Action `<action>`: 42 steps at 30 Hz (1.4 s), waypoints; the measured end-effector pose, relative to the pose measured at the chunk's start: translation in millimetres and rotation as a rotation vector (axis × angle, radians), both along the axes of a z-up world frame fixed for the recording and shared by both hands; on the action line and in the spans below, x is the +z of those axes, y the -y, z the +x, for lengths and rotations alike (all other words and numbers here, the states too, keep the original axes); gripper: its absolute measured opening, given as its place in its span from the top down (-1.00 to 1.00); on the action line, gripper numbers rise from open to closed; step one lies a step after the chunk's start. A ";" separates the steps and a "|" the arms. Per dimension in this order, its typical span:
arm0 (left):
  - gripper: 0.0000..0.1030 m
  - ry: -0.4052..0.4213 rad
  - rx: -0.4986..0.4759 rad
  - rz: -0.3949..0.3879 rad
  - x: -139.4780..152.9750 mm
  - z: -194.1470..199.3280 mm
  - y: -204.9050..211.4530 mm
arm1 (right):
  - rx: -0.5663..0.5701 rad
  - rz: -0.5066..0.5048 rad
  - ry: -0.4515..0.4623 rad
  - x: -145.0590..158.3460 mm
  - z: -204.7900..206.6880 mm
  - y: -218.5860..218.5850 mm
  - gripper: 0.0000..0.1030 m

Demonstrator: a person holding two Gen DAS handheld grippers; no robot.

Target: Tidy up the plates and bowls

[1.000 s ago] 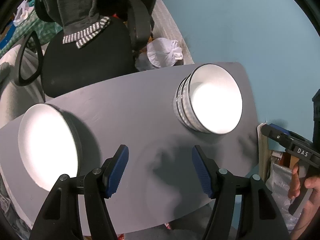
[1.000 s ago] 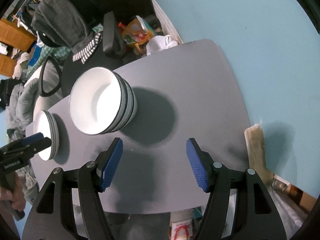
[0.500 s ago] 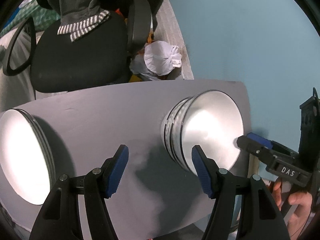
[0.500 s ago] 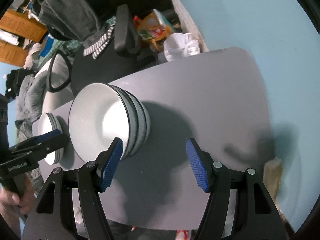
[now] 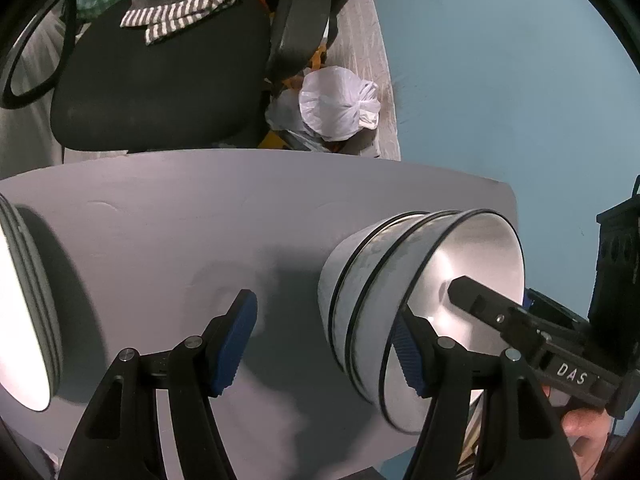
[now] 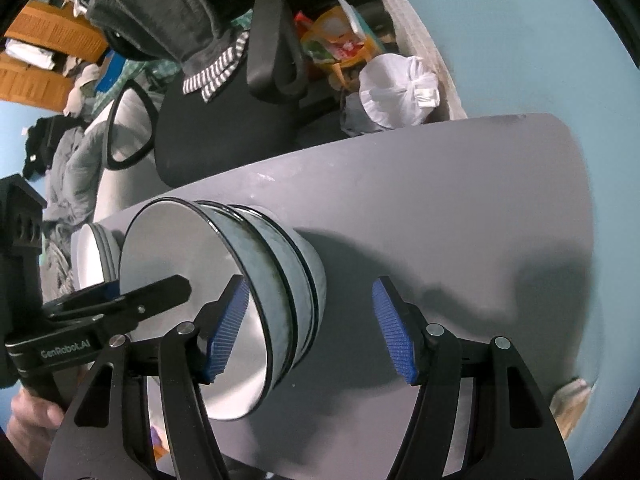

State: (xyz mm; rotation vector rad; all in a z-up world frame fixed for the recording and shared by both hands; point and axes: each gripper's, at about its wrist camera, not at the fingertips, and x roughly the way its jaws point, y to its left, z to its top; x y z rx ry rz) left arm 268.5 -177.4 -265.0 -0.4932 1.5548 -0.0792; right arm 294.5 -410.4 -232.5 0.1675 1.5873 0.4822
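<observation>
A stack of white bowls with dark rims [image 5: 372, 280] stands on the grey table [image 5: 200, 208]; it also shows in the right wrist view [image 6: 288, 276]. My left gripper [image 5: 324, 340] is open, its right finger inside the top bowl's rim and its left finger outside. My right gripper [image 6: 308, 328] is open, its left finger inside the top bowl and its right finger outside over the table. A stack of white plates [image 5: 24, 312] stands at the table's left end, also seen in the right wrist view [image 6: 94, 256].
A black office chair [image 5: 160, 80] with a striped garment stands behind the table. A white plastic bag [image 5: 340, 108] lies on the floor by the light blue wall [image 5: 500, 80]. The table's far edge [image 6: 360, 148] is near.
Both grippers have come down and closed in on the bowl stack from opposite sides. Each now has one finger inside the top bowl's rim. Jaw openings look unchanged.
</observation>
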 end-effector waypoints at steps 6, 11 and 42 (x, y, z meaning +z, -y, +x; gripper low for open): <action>-0.30 -0.007 0.004 -0.021 -6.3 4.7 5.7 | 0.004 0.030 -0.051 -10.2 3.7 0.0 -0.25; -0.27 -0.002 0.009 -0.043 -7.3 10.0 4.1 | 0.016 0.060 -0.072 -12.8 5.2 -4.0 -0.05; 0.46 0.007 -0.179 -0.099 0.5 5.3 9.7 | -0.015 0.079 -0.108 -9.8 -0.3 3.6 0.48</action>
